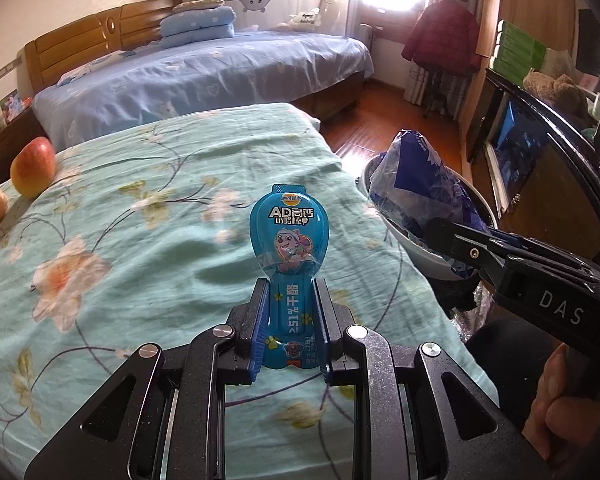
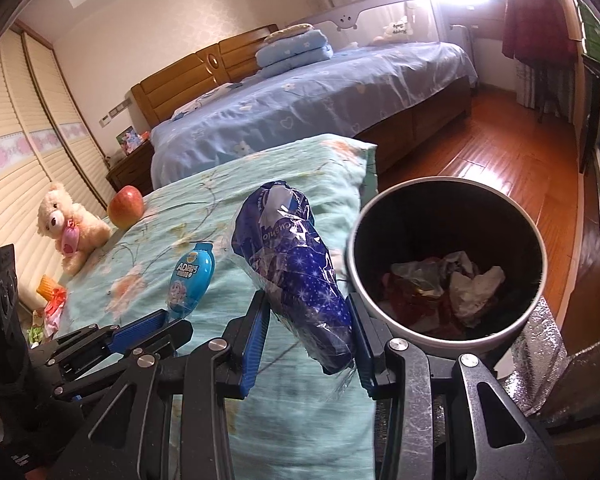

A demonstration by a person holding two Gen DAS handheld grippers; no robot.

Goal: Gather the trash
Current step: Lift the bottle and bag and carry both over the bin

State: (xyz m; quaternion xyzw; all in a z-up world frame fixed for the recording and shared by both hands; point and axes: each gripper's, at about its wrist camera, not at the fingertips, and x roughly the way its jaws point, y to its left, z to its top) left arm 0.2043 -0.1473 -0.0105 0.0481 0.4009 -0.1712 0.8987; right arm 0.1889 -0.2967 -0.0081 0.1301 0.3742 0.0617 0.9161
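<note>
- Here, the biggest thing is the near bed (image 2: 204, 216), its cover pale green with a flower print; a second bed with a blue cover (image 2: 300, 108) stands behind it, beyond the far edge.
- A round trash bin (image 2: 364, 280) stands on the wooden floor just beside the near bed's right edge; crumpled white paper, clear plastic and something red lie in its dark bottom.
- The left gripper (image 1: 290, 312) points out over the near bed's cover, and its blue-padded tongs pinch the narrow stem of a blue snack wrapper (image 1: 288, 232), which stands upright out of them, clear of the cover, cartoon picture and print facing the camera.
- The right gripper (image 2: 306, 332) is at the near bed's right edge, next to the bin's rim; its tongs press on both sides of a crumpled dark blue plastic bag (image 2: 296, 260) with white stars, whose upper end leans away over the cover and whose lower end hangs below the pads.
- A cream teddy bear (image 2: 66, 224) with a pink heart sits at the near bed's far left corner.
- An apple (image 2: 126, 206), red and yellow, lies on the cover just right of the bear.
</note>
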